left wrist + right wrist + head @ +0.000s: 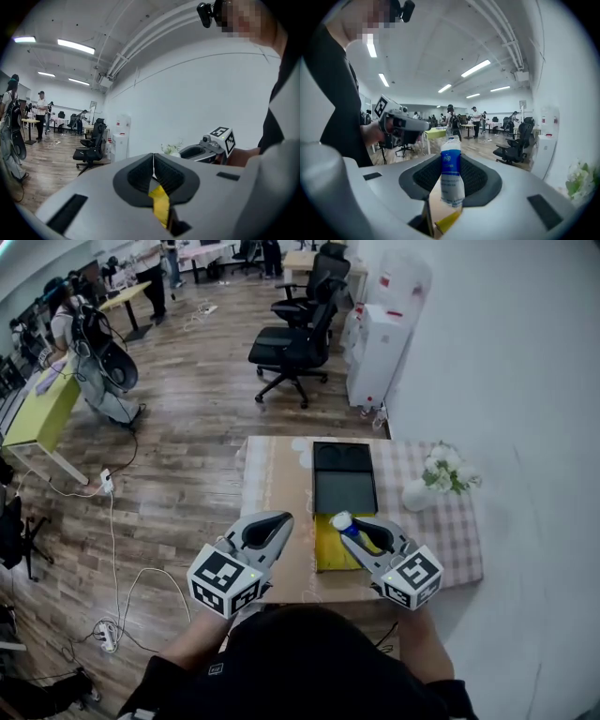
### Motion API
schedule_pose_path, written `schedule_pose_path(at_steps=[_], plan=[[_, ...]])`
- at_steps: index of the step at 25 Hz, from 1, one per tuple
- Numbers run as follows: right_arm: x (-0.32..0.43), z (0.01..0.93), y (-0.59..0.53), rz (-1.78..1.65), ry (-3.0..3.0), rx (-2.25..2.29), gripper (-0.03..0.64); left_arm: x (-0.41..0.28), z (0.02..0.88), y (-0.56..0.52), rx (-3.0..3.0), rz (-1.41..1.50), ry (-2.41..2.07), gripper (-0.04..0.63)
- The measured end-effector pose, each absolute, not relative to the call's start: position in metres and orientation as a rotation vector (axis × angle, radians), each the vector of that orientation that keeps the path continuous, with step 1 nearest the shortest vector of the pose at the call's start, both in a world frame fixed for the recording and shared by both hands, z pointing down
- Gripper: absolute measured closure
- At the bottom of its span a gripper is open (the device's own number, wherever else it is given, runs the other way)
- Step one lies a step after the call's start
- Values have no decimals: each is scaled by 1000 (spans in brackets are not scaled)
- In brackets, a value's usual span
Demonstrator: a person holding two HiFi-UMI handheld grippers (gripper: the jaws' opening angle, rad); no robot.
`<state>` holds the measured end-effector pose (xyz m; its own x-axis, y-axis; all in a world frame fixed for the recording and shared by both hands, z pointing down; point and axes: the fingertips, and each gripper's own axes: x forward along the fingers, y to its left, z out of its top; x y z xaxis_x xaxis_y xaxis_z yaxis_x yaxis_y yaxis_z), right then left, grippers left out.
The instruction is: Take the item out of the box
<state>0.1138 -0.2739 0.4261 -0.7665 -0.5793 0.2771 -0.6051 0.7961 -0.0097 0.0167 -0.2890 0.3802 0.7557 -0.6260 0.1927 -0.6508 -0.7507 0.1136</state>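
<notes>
The bench [450,521] by the wall has a checked cloth on it. The box [327,549] lies open on it in front of the person, showing a yellow inside, with a black tray [344,479] just beyond.

The left gripper [281,517] hangs beside the box's left edge. Its jaws are pressed together with nothing between them, and I can't tell whether it touches the box.

The right gripper [352,526] is over the yellow opening, its jaws clamped on a small white-and-blue bottle [343,521]. The bottle stands roughly upright between the pads, with its cap poking out past the tips. I'd judge it to be just at or above the box rim, not yet carried clear.

To finish this well:
- Lift straight up until the bottle's base is above the box wall, then move sideways.
- Grip firmly, since the bottle looks slick and narrow.
- Set it down on bare cloth, well away from the flower vase [419,495].
</notes>
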Motion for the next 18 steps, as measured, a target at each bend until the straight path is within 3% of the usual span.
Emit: schedule_pose_path(at_steps=[11,18], plan=[[125,316,-234,37,-3178,915,488,11,348,-279,2803,118,-1026,580],[125,319,-233,37,-3222,959,491,9,337,-274,2846,121,-1071,580]])
